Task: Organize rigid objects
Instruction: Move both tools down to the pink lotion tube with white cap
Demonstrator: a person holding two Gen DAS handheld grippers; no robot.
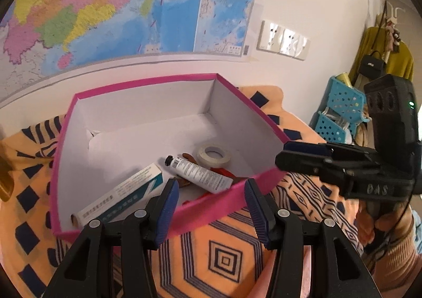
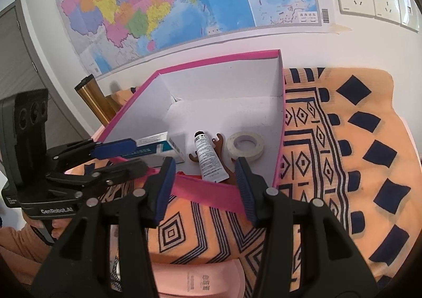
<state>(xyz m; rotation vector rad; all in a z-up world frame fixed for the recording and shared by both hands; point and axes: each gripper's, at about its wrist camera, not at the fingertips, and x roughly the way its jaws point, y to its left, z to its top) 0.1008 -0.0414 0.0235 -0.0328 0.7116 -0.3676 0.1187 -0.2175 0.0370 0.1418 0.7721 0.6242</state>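
Items sit gathered inside pink box: tube, tape roll, carton; left hand-held gripper and right hand-held gripper hover open, empty.

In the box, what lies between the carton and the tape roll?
The white tube lies between the carton and the tape roll, on a brown piece; the right wrist view shows it best.

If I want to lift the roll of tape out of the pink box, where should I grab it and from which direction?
Probably from straight above. The roll of tape lies flat on the floor of the pink box with its hole facing up, close to the box's right wall. Put one finger into the hole and one outside, pinching the ring on the side towards the white tube, where there is more room than at the wall.
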